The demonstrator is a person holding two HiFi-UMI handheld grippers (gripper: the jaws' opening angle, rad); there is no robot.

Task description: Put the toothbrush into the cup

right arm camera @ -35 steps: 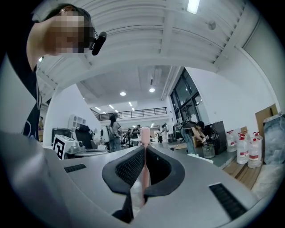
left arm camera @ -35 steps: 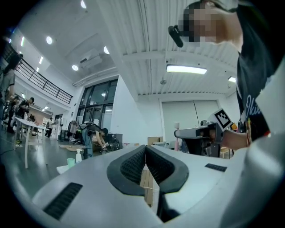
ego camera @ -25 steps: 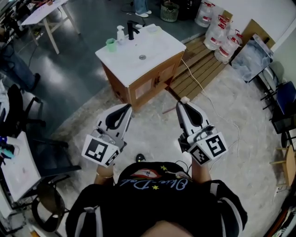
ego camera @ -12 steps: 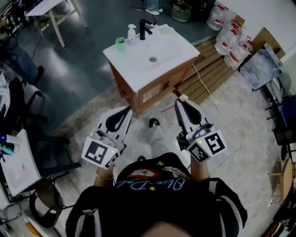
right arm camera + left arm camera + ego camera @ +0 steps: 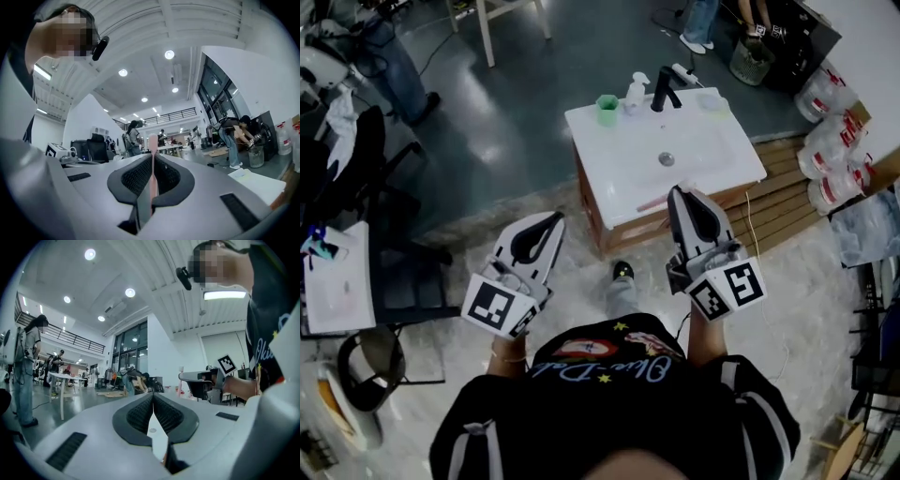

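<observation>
The right hand-held gripper clamps a pink toothbrush. The left hand-held gripper is clenched, empty. A green cup stands well apart.

- The toothbrush is slim and pale pink, clamped between the closed jaws of the right gripper. One end pokes out past the jaw tips. In the head view it juts sideways toward the left gripper.
- The cup is small and green. It stands upright, mouth up, well ahead of both grippers and apart from the toothbrush.
</observation>
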